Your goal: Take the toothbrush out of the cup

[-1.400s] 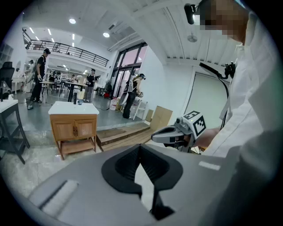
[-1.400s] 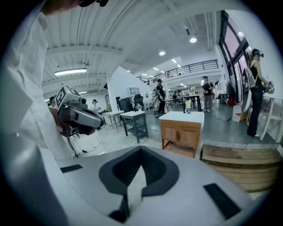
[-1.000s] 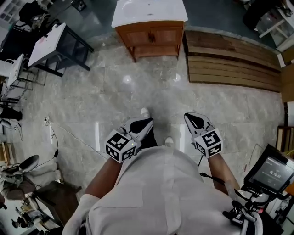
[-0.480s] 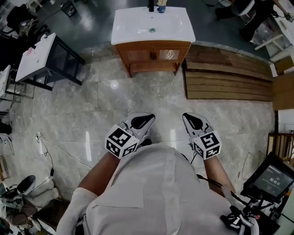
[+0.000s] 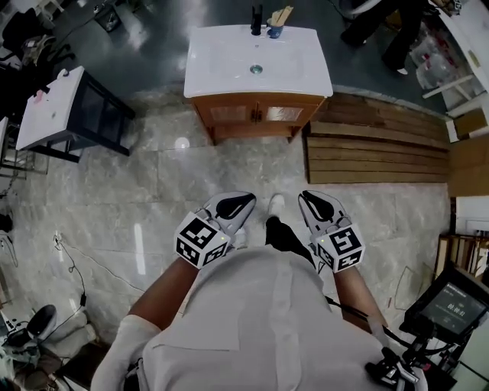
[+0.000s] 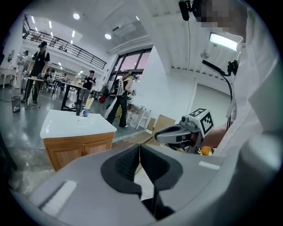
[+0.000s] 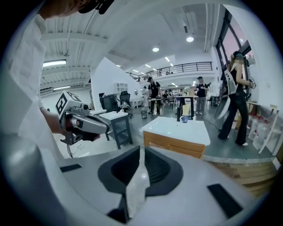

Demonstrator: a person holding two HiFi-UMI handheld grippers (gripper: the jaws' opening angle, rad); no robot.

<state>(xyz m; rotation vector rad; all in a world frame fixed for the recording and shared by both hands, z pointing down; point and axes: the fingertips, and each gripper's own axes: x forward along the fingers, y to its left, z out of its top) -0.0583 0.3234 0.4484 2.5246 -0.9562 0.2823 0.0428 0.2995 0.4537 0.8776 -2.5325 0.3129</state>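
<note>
Standing well short of the vanity (image 5: 229, 65), I hold my left gripper (image 5: 243, 201) and right gripper (image 5: 309, 200) with jaws pressed together on nothing, the toothbrush (image 5: 283, 14) untouched in the cup (image 5: 274, 32) at its back edge.

The white surface (image 5: 221, 65) atop a wooden cabinet (image 5: 256, 114) carries a black tap (image 5: 256, 21) at twelve o'clock, a blue cup (image 5: 274, 31) just beside it toward one o'clock.

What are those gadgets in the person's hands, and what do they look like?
Two matching hand-held tools. The left claw and right claw have pale grey shells with black ribbed pads. Each carries a cube of black-and-white square markers. The person wears a white shirt.
</note>
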